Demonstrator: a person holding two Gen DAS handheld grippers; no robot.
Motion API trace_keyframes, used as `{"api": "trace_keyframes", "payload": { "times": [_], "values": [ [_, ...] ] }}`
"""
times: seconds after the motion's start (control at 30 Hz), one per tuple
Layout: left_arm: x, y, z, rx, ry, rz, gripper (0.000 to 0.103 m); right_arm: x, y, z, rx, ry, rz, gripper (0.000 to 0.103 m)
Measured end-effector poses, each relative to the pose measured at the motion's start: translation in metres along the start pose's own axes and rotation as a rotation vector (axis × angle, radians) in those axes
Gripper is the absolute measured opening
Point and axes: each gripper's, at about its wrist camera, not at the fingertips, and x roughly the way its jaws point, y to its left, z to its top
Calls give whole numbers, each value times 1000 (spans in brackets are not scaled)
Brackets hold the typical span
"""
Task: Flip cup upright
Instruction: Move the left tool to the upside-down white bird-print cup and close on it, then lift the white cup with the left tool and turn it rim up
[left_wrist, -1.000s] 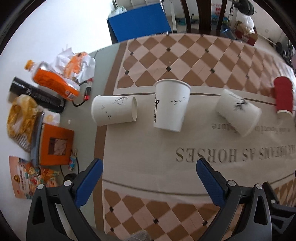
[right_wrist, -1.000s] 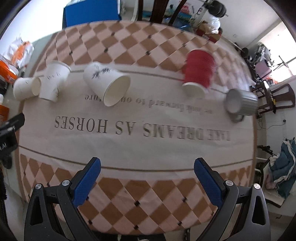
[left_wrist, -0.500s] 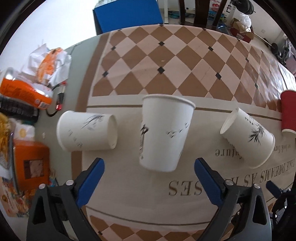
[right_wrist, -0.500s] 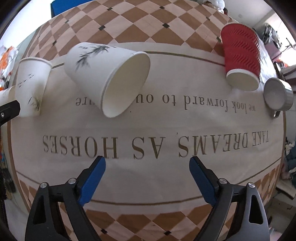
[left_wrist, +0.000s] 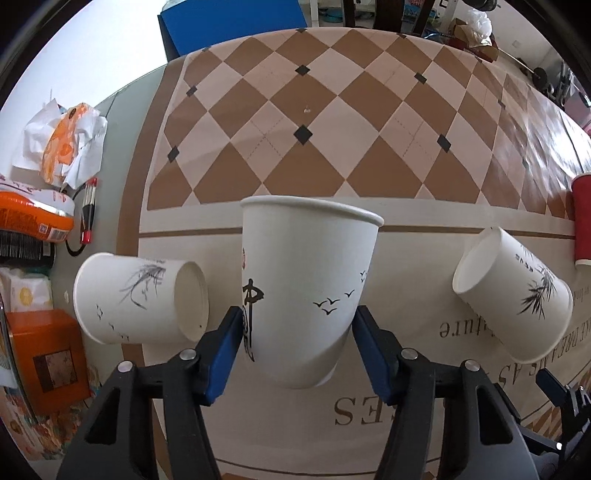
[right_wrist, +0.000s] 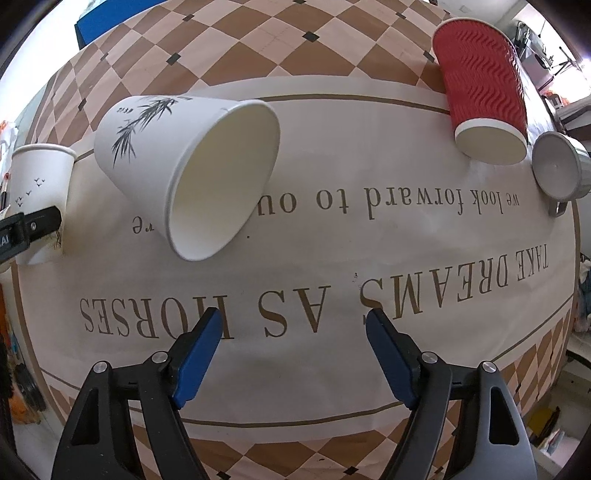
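Observation:
A white paper cup with birds stands upside down on the tablecloth, wide rim on the cloth; it also shows in the right wrist view. My left gripper has its blue pads against both sides of this cup near its base. A second white cup lies on its side to the left. A third white cup with bamboo print lies on its side, mouth toward my right gripper, which is open and empty, well short of it.
A red ribbed cup and a grey mug lie at the right. Snack packets, an orange box and a cable clutter the table's left edge. The printed tablecloth covers the table.
Both grippers moved forward toward the cups. My left gripper's jaws narrowed from wide open onto the bird cup. My right gripper narrowed slightly and remains empty.

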Motion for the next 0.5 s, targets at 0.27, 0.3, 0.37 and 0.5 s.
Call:
{"api": "trace_keyframes", "payload": {
  "times": [0.27, 0.3, 0.37, 0.5],
  "values": [
    [3, 7, 8, 9, -25, 1, 57, 7, -12, 8, 17, -18, -6, 81],
    [2, 8, 8, 10, -25, 0, 57, 4, -23, 3, 20, -20, -6, 81],
    [-1, 7, 6, 12, -32, 0, 56, 0, -25, -2, 24, -23, -9, 81],
    [-17, -2, -8, 16, -54, -4, 56, -14, -26, -8, 41, -31, -20, 81]
  ]
}}
